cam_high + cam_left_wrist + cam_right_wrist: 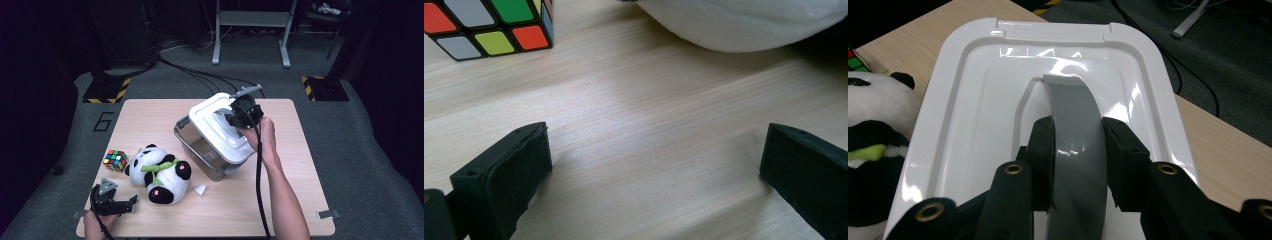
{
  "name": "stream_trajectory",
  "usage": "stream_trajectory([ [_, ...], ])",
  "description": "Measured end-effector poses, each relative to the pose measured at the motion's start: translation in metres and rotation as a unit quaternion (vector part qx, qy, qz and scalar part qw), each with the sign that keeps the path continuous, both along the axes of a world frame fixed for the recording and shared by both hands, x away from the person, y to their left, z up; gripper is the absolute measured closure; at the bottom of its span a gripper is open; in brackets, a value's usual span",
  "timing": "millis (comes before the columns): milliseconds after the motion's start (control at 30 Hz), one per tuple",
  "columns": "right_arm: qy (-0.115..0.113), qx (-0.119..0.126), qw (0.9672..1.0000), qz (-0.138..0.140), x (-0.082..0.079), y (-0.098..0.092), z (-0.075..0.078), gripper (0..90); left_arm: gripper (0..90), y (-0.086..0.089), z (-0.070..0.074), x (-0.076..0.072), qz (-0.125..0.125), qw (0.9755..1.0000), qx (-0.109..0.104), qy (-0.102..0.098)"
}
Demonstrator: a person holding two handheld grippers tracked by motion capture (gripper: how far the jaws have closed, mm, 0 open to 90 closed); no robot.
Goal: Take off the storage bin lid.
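Note:
A clear plastic box [196,144] with a white lid [212,127] stands tilted near the middle of the table. My right gripper [240,116] is shut on the lid's grey handle [1073,112]; in the right gripper view the jaws pinch the handle from both sides [1078,131] over the white lid [983,100]. A plush panda [159,172] lies left of the box, with a colour cube [115,160] beside it. My left gripper [125,205] rests open at the table's front left corner, its jaws [656,145] wide apart over bare wood, the cube [494,25] and panda [744,22] just ahead.
A small white scrap [200,189] lies on the wooden table [290,200] in front of the box. Beyond the table's far edge are black stands with striped bases [105,92], cables on the carpet and a grey metal frame [250,30].

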State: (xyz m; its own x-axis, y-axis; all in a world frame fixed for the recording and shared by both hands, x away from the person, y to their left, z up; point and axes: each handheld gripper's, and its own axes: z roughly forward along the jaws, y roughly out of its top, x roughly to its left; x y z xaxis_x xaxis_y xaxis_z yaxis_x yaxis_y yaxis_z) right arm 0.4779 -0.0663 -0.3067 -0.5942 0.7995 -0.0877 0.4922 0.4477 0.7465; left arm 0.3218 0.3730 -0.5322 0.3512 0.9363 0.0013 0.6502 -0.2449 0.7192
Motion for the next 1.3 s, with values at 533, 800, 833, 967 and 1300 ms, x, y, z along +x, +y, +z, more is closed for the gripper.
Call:
stream_trajectory([
  [533, -0.001, 0.005, 0.9990, -0.044, 0.002, -0.039, -0.001, 67.2, 0.2, -0.002, 0.000, 0.001, 0.006, 1.0000, -0.003, 0.003],
  [800, -0.005, 0.005, 0.9979, -0.065, 0.000, -0.058, 0.002, 67.2, 0.2, -0.003, 0.000, 0.001, 0.009, 0.9999, -0.005, 0.000],
  [833, -0.004, 0.007, 0.9976, -0.068, -0.001, -0.059, 0.002, 67.2, 0.3, -0.003, 0.000, 0.001, 0.009, 0.9999, -0.005, 0.000],
  [967, -0.005, 0.006, 0.9969, -0.078, 0.000, -0.067, 0.000, 67.2, 0.3, -0.002, 0.000, 0.001, 0.007, 1.0000, -0.001, 0.000],
  [1300, -0.006, 0.009, 0.9944, -0.105, 0.001, -0.086, -0.004, 67.2, 0.3, -0.002, 0.000, 0.001, 0.007, 1.0000, -0.001, 0.000],
])
